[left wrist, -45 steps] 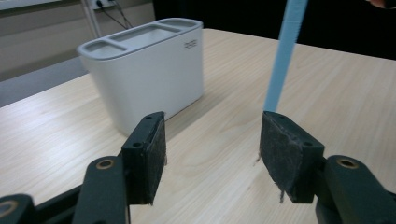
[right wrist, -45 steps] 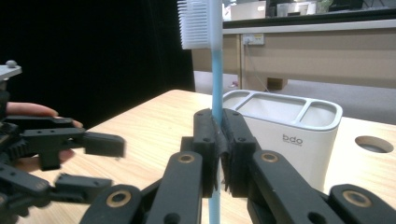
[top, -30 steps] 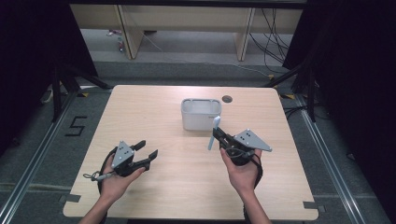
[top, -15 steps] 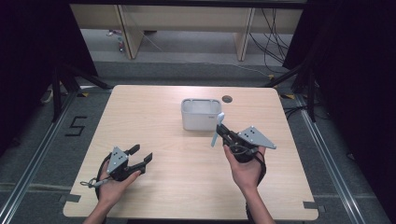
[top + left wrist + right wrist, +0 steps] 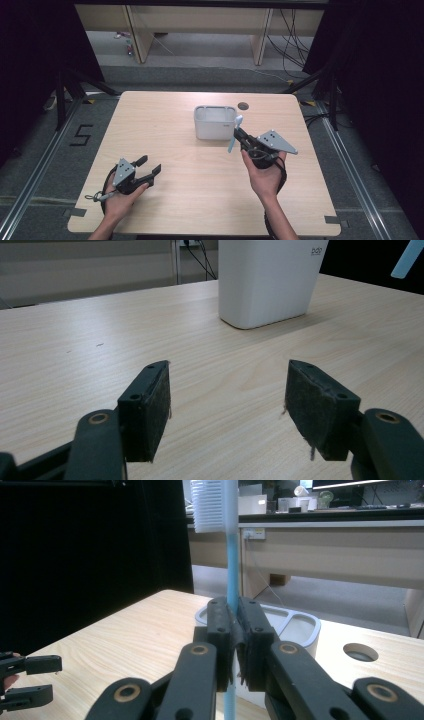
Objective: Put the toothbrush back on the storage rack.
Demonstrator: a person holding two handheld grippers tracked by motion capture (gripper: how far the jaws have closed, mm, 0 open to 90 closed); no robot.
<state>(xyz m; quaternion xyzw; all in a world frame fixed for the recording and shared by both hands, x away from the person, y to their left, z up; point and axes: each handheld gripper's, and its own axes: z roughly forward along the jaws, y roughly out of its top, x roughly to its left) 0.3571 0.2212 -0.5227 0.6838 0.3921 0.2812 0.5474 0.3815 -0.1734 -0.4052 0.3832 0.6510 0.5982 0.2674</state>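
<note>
Since the earlier frames, left gripper has drawn back toward the near table edge, jaws apart, empty. Right gripper has moved nearer the white container, jaws clamped on the upright blue toothbrush handle.

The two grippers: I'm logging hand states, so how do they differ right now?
The left gripper has its jaws wide apart with nothing between them; the right gripper is clamped on a blue toothbrush. The left sits low near the table's front edge, far from the white container; the right is right beside it. Both are hand-held, with black jaws.
</note>
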